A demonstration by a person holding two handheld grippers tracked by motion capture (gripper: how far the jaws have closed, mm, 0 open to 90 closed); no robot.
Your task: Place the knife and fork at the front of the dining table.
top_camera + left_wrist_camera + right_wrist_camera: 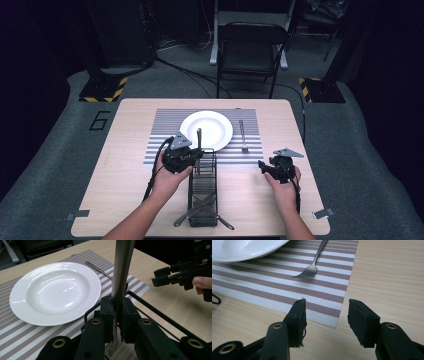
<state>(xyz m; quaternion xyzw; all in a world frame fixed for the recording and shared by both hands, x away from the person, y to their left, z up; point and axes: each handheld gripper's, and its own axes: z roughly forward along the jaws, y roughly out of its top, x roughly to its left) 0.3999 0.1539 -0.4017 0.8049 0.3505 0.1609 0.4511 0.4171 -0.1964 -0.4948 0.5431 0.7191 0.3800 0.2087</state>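
- Above the near edge of the striped placemat [165, 150], the left gripper [116, 315] has its jaws clamped on an upright piece of cutlery [121, 272], likely a knife, over the black wire rack [202, 190].
- Right of the white plate [206, 127], a fork [243, 136] lies on the mat.
- Resting low over the counter [125, 190] at the right, the right gripper [327, 320] has its jaws wide apart, holding nothing.
- Risk: the smooth metal could slide or swing in the narrow grip and knock the plate's rim.
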